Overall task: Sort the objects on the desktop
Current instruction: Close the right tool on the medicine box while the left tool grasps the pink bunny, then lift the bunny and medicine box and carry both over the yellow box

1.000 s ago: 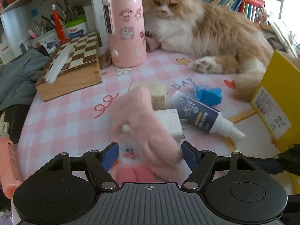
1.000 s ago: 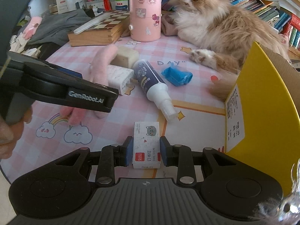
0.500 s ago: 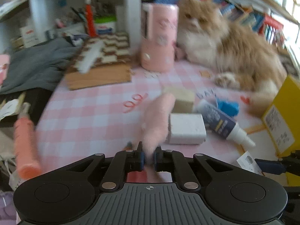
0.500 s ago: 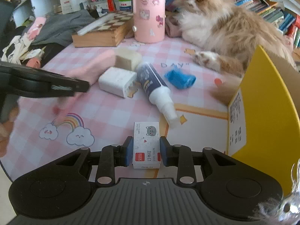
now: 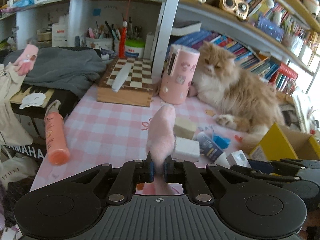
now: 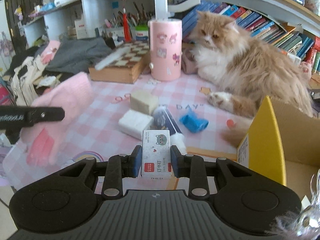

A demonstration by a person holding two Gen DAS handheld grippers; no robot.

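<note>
My left gripper (image 5: 159, 169) is shut on a fluffy pink glove (image 5: 161, 134) and holds it lifted off the pink checked table (image 5: 112, 124). From the right wrist view the same glove (image 6: 60, 104) hangs blurred at the left. My right gripper (image 6: 155, 161) is shut on a small white staple box (image 6: 156, 152), raised above the table. Below lie a white charger block (image 6: 136, 123), a beige block (image 6: 144, 102), a dark tube with a white cap (image 6: 167, 122) and a blue crumpled piece (image 6: 193, 122).
A fluffy orange cat (image 6: 240, 68) lies at the back right beside a pink cylinder (image 6: 166, 50). An open yellow cardboard box (image 6: 280, 140) stands at the right. A wooden chessboard box (image 5: 128, 84), grey cloth (image 5: 60, 70) and an orange bottle (image 5: 54, 138) sit to the left.
The left gripper closed on the pink glove and lifted it up and away from the table. The right gripper rose a little with the staple box in it.
</note>
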